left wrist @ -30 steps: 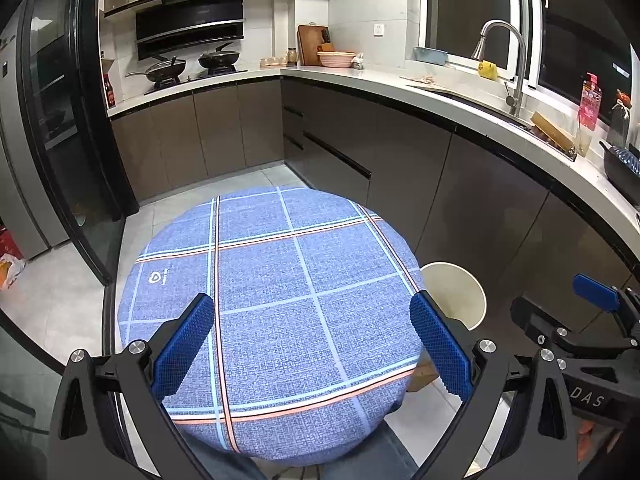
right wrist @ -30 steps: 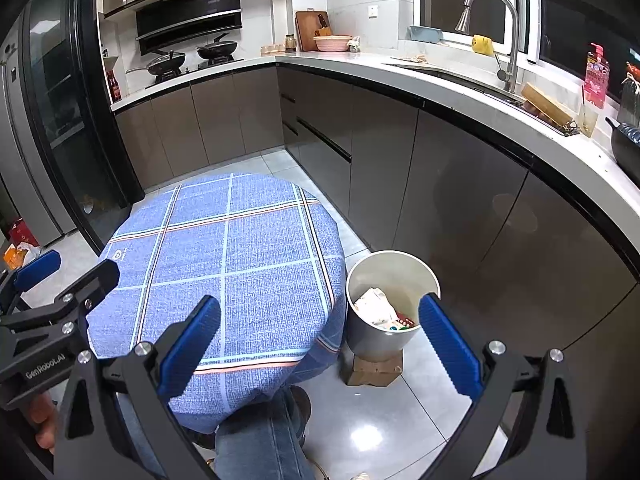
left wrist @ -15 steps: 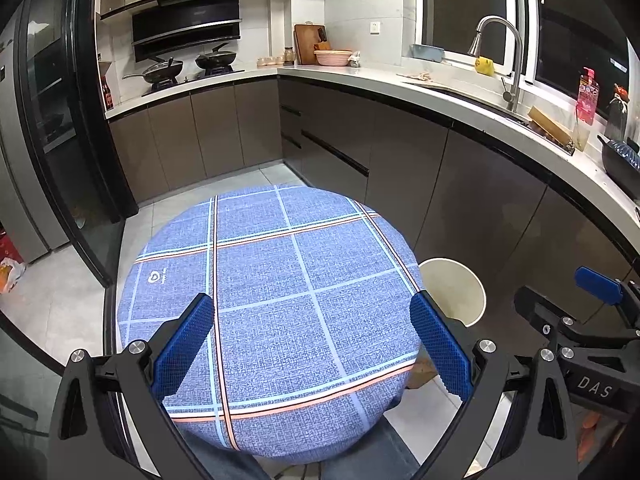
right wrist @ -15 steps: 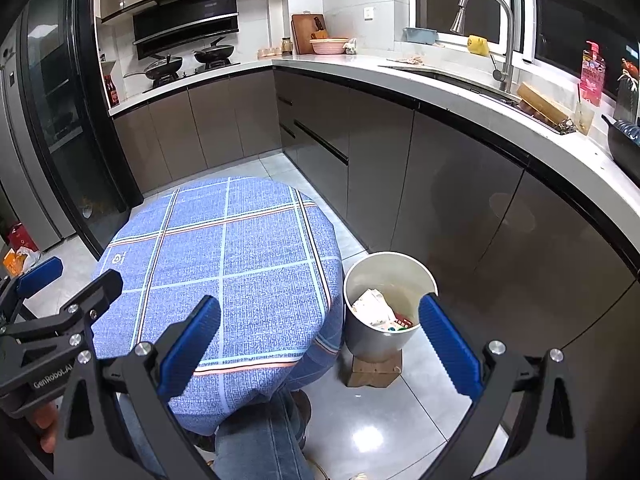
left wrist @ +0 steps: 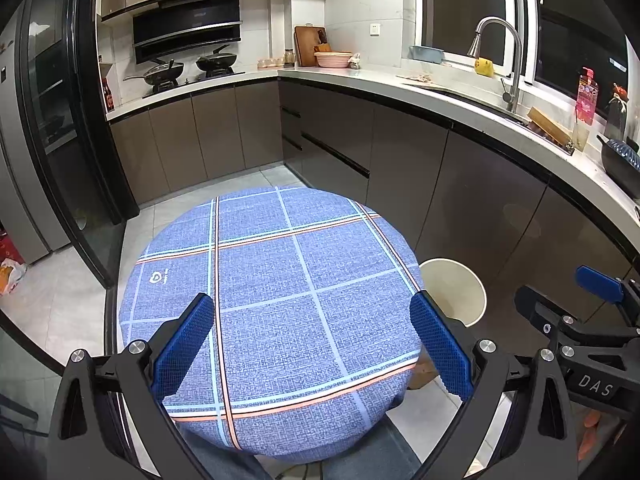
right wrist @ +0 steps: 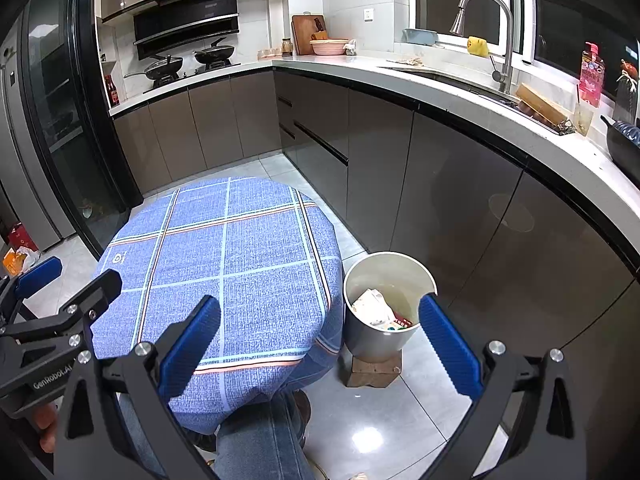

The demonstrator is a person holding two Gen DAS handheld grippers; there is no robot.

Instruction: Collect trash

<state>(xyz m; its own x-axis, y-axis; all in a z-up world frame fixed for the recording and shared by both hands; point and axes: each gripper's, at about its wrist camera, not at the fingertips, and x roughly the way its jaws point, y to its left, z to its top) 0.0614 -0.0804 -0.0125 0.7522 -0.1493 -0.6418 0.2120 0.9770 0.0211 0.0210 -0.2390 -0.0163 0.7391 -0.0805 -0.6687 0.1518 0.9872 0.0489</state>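
Trash (right wrist: pixel 374 307) sits inside bin (right wrist: pixel 384 334), just ahead of right gripper (right wrist: pixel 320 354): crumpled paper and wrappers, looks light, soft, crushable; pinch paper's raised edge. Right gripper spread, empty. Left gripper (left wrist: pixel 310 350) spread over table (left wrist: pixel 256 264), nothing held.

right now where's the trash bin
The trash bin sits on the floor, on a wooden block, right of the round table, before the cabinets.
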